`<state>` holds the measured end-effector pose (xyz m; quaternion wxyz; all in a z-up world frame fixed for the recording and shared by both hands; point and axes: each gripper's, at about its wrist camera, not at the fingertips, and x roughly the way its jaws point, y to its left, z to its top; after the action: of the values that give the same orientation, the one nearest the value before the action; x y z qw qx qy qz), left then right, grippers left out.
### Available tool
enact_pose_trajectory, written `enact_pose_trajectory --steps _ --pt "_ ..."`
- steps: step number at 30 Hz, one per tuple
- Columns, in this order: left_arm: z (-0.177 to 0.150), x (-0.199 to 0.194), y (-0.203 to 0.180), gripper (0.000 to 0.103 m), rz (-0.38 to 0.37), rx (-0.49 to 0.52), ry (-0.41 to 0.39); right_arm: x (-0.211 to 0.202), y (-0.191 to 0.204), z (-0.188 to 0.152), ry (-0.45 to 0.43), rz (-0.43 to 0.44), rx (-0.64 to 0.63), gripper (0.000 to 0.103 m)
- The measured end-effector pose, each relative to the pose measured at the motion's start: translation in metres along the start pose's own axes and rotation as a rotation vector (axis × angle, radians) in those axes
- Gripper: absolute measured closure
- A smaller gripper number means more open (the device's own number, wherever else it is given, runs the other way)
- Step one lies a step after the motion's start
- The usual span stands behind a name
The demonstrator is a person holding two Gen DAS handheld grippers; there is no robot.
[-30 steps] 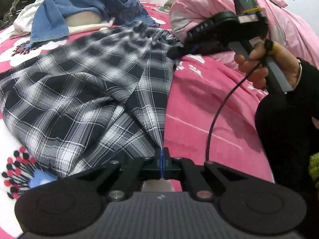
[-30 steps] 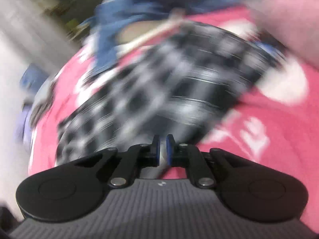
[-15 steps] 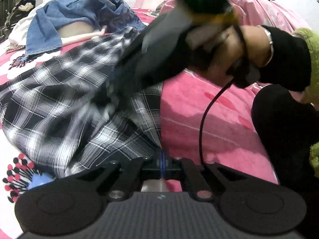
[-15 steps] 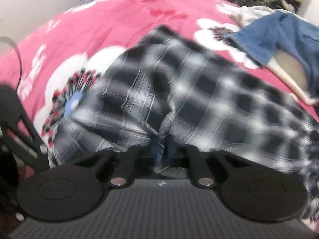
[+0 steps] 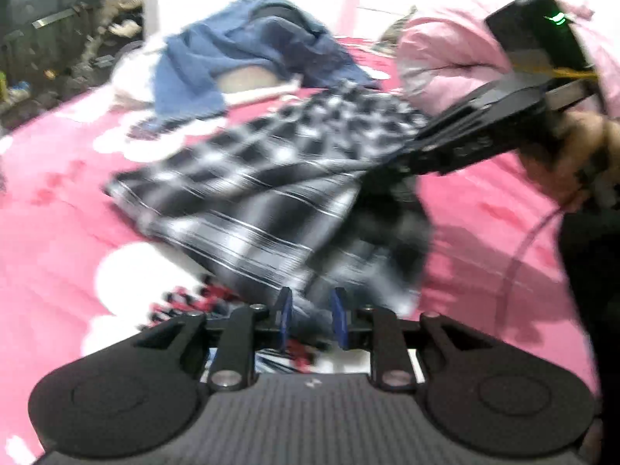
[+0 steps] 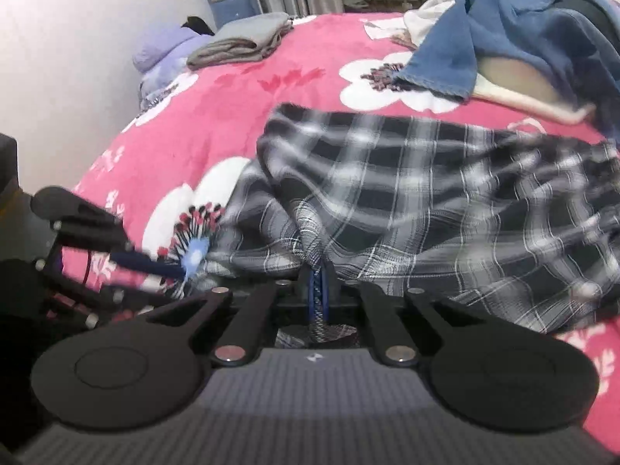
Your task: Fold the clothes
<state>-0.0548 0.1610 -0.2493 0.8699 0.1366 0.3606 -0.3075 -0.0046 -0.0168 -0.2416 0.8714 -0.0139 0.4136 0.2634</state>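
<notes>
Across the pink flowered bed (image 6: 240, 89), found the plaid garment (image 6: 426, 178) lying near the middle, rumpled, with its near side heaped over itself in loose waves and not a flat crease. Judged the fold barely begun: no clean edge laid, no halves matched, smoothing and all later folds left to do. Noted a blue garment heap (image 6: 523, 27) at the far side, unfolded, close to the plaid's far edge, so likely more work waiting. Saw a pink quilt (image 5: 445, 50) bunched just beyond the plaid's other end, which limited room on that side. Spotted a folded grey piece (image 6: 240, 38) and a lilac bundle (image 6: 162, 50) against the wall, well apart from the plaid; took the grey one as perhaps already finished. Reckoned the bare pink stretch between plaid and wall the best open room for spreading the cloth, though with the bed's near edge close under both tools. Found the right gripper (image 6: 318, 290) with jaws closed tight on a pinched ridge of plaid at the near hem. Found the left gripper (image 5: 310, 316) with jaws just opened, standing apart beside the hem over the flower print; blurred cloth lay between them, apparently not pressed.
</notes>
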Motion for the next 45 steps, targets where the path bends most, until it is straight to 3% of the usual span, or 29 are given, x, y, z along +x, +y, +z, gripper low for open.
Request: enact_pose_trajectory --steps 4,5,7,11,17,22,24,28,32,33,37,40,43,45 --pt "0.011 0.023 -0.020 0.077 0.107 0.109 -0.015 -0.005 0.007 0.008 -0.019 0.007 -0.034 0.101" --pt "0.014 0.028 -0.023 0.084 0.135 0.121 -0.015 -0.005 0.007 0.010 -0.022 0.006 -0.036 0.101" --pt "0.016 0.031 -0.019 0.099 0.178 0.076 -0.027 -0.006 0.006 0.013 -0.026 0.004 -0.034 0.101" --pt "0.014 0.006 -0.007 0.100 0.207 -0.012 -0.100 -0.015 0.007 0.015 -0.043 0.007 -0.031 0.101" --pt "-0.014 -0.007 -0.015 0.100 0.197 0.089 -0.038 -0.016 0.014 0.005 -0.005 0.037 -0.065 0.101" --pt "-0.036 0.004 -0.026 0.100 0.198 0.225 -0.001 0.007 0.011 -0.025 0.150 -0.018 -0.094 0.101" --pt "-0.035 -0.001 -0.028 0.100 0.199 0.269 -0.016 0.001 0.009 -0.028 0.134 -0.020 -0.069 0.101" --pt "-0.041 0.001 -0.027 0.101 0.182 0.315 0.009 -0.023 0.010 -0.024 0.041 0.073 -0.027 0.101" --pt "-0.053 0.009 -0.030 0.101 0.161 0.347 0.049 0.006 0.000 -0.040 0.213 -0.054 -0.035 0.101" --pt "-0.055 0.009 -0.030 0.101 0.160 0.344 0.054 0.003 -0.005 -0.041 0.203 -0.048 0.004 0.100" --pt "-0.056 0.009 -0.022 0.102 0.113 0.249 0.094 -0.015 -0.020 -0.031 0.088 0.013 0.143 0.098" --pt "-0.054 0.007 -0.012 0.103 0.062 0.160 0.149 -0.011 -0.017 -0.014 0.048 0.029 0.149 0.098" --pt "-0.052 -0.003 0.014 0.097 0.011 -0.025 0.191 -0.006 -0.015 0.001 0.019 0.038 0.137 0.096" --pt "-0.051 -0.009 0.037 0.091 -0.012 -0.183 0.192 -0.004 -0.017 0.012 -0.007 0.050 0.144 0.083"
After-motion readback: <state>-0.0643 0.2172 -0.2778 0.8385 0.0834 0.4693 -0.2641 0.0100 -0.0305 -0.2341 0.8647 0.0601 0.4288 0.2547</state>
